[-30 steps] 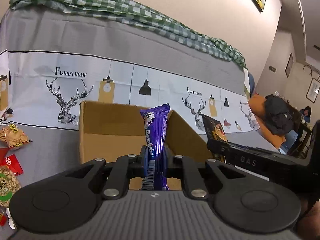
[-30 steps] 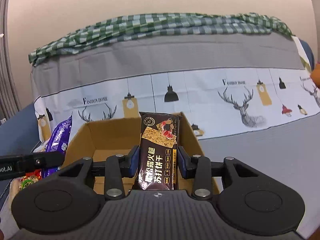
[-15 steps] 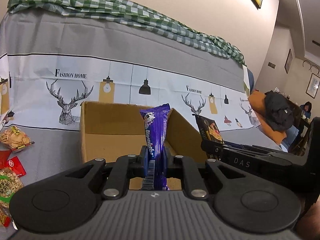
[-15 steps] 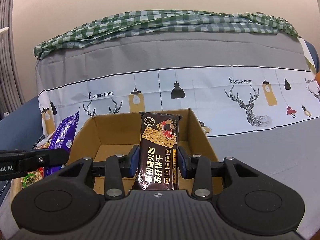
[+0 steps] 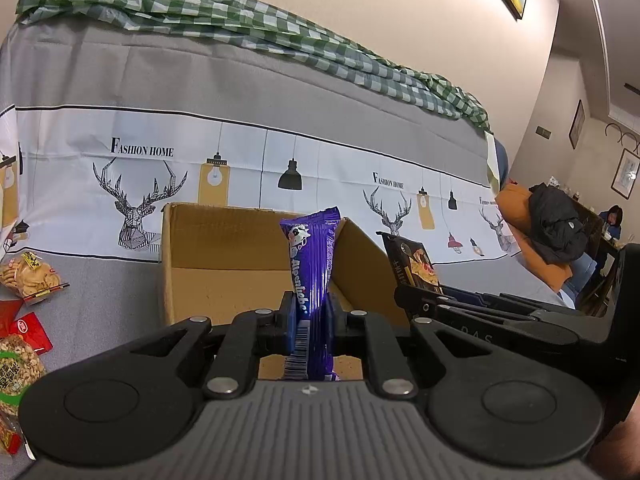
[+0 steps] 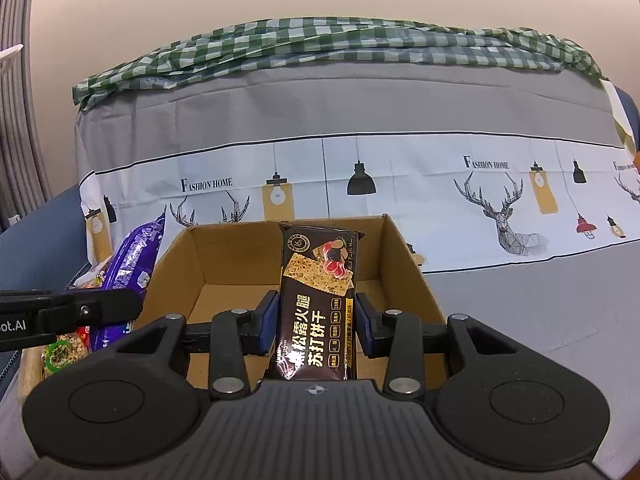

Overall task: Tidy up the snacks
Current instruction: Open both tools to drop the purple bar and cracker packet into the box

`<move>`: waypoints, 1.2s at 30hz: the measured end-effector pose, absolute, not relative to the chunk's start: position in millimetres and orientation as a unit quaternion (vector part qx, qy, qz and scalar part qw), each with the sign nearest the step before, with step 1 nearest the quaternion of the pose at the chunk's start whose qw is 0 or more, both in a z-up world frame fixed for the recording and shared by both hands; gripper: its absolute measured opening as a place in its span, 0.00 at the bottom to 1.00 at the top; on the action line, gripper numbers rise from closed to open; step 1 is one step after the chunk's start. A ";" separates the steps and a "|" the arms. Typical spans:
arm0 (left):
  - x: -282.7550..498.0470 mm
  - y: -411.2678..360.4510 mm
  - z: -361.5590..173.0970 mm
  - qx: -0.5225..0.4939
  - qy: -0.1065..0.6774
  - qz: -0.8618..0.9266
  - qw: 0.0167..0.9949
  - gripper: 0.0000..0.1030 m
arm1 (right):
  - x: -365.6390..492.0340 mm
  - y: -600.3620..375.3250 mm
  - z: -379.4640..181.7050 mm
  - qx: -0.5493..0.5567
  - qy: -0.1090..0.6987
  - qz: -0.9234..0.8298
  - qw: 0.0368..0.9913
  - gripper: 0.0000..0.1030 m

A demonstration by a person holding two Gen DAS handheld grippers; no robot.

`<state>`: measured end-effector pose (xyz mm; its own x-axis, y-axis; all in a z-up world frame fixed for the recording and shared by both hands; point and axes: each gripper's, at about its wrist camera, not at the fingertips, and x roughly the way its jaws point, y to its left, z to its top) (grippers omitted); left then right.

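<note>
In the left wrist view, my left gripper (image 5: 311,316) is clenched on a tall purple foil candy pack (image 5: 311,264), held upright by its lower part with the barcode end at the bottom. Just behind it sits an open brown cardboard box (image 5: 208,256) on a grey cloth-covered surface (image 5: 100,280). To the right I see my right gripper (image 5: 416,300) carrying a dark brown cracker packet (image 5: 412,260), beside the box's right wall. At the left edge lie loose snack bags (image 5: 28,276): crackers, a red pack, nuts. A green checked cloth (image 5: 240,20) drapes over the backrest above.

In the right wrist view, the right gripper (image 6: 316,320) grasps the dark brown cracker packet (image 6: 316,300) by both side edges, upright, printed face towards the camera. The cardboard box (image 6: 408,276) stands directly behind it, its floor bare where visible. At left, the left gripper (image 6: 100,308) holds the purple candy pack (image 6: 136,256) outside the box's left wall.
</note>
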<state>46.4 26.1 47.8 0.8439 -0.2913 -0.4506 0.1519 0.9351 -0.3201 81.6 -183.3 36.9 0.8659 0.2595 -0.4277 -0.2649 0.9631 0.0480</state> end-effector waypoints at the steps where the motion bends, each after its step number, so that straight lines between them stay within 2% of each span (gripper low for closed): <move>1: 45.8 25.5 47.5 -0.138 0.254 -0.117 0.950 0.14 | 81.3 -182.7 36.7 -0.007 0.220 0.136 0.966 0.40; 5: 47.1 25.9 45.7 -0.143 0.261 -0.124 0.947 0.17 | 81.6 -182.1 35.4 -0.008 0.222 0.137 0.965 0.40; 6: 48.7 25.5 44.4 -0.148 0.271 -0.129 0.942 0.22 | 82.0 -182.1 35.0 -0.009 0.223 0.137 0.965 0.41; 7: 49.9 26.1 43.2 -0.152 0.276 -0.132 0.940 0.34 | 82.8 -181.9 34.4 -0.009 0.225 0.136 0.965 0.41; 8: 50.0 26.6 42.6 -0.153 0.277 -0.129 0.940 0.38 | 83.9 -181.1 33.7 -0.009 0.229 0.135 0.964 0.45; 9: 49.7 26.8 42.5 -0.152 0.276 -0.125 0.941 0.38 | 84.9 -180.2 33.0 -0.011 0.233 0.134 0.963 0.52; 10: 49.7 27.6 42.6 -0.152 0.275 -0.125 0.941 0.38 | 85.3 -179.5 32.4 -0.011 0.234 0.133 0.963 0.54; 14: 45.4 32.8 45.9 -0.147 0.262 -0.108 0.948 0.38 | 85.2 -177.3 31.4 -0.013 0.234 0.131 0.963 0.54; 18: 38.3 58.3 44.9 -0.172 0.259 -0.026 0.950 0.43 | 86.4 -174.7 30.1 -0.009 0.238 0.124 0.963 0.54; 22: 39.0 82.1 27.0 -0.217 0.318 0.040 0.922 0.43 | 84.4 -172.9 31.4 -0.003 0.238 0.127 0.963 0.54; 25: 45.2 73.6 9.2 -0.224 0.390 -0.018 0.893 0.32 | 82.4 -172.2 31.4 -0.006 0.237 0.130 0.963 0.54; 26: 45.9 65.9 6.1 -0.218 0.406 -0.044 0.887 0.38 | 81.8 -172.2 31.6 -0.005 0.237 0.131 0.963 0.54; 29: 40.4 53.7 9.9 -0.176 0.397 -0.044 0.900 0.36 | 80.5 -171.7 31.9 -0.003 0.236 0.129 0.963 0.54; 36: 25.0 80.7 28.0 -0.185 0.364 -0.004 0.913 0.36 | 77.5 -163.3 33.5 0.020 0.239 0.135 0.961 0.54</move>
